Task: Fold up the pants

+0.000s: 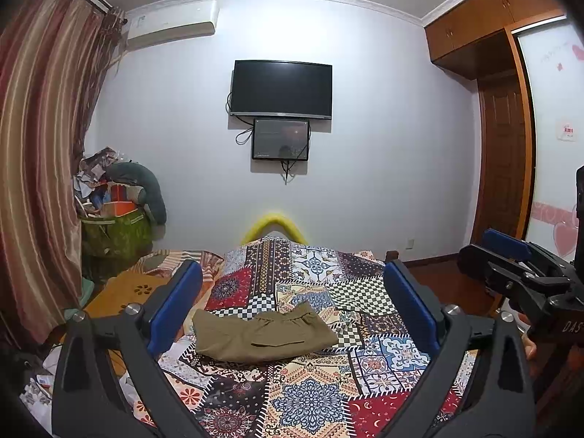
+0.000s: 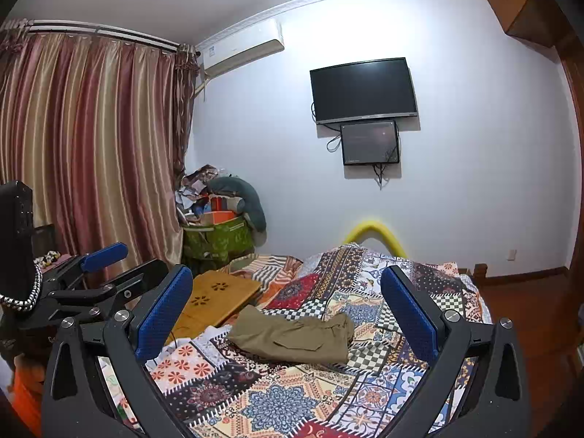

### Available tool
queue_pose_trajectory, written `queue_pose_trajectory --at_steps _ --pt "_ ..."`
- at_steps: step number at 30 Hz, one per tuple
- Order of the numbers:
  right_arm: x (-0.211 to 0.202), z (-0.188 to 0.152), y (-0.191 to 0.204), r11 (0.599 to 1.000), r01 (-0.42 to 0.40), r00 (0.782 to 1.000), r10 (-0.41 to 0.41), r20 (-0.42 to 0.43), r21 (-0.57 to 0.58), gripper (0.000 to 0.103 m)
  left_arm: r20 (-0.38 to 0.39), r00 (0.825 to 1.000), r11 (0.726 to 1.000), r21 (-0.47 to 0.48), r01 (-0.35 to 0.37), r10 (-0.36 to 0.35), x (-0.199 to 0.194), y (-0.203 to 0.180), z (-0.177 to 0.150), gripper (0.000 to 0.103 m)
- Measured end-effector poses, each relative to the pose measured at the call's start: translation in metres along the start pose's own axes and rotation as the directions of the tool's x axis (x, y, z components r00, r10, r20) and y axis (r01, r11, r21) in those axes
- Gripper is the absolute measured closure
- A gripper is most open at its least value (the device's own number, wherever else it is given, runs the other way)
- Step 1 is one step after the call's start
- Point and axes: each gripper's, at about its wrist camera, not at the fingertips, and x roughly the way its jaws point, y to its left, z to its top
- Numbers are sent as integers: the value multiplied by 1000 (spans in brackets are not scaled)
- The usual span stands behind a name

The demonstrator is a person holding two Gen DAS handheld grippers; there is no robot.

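Olive-khaki pants (image 1: 262, 335) lie folded into a compact flat bundle on the patchwork bedspread (image 1: 310, 394), waistband toward the far side. They also show in the right wrist view (image 2: 295, 335). My left gripper (image 1: 292, 288) is open and empty, held above and short of the pants. My right gripper (image 2: 288, 292) is open and empty, also raised above the bed. The right gripper appears at the right edge of the left wrist view (image 1: 518, 273). The left gripper appears at the left of the right wrist view (image 2: 106, 273).
A wooden lap desk (image 2: 219, 295) lies on the bed to the left of the pants. A green bag piled with clutter (image 2: 219, 233) stands by the curtain (image 2: 91, 146). A TV (image 1: 281, 87) hangs on the far wall. A wardrobe (image 1: 503, 109) stands at right.
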Motion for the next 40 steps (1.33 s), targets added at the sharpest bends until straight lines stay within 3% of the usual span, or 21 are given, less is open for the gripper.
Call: queue_pose_trajectory --at_steps 40 --pt "-2 1 4 1000 -2 1000 2 1 1 0 -4 999 999 -12 34 -34 -5 -11 3 1"
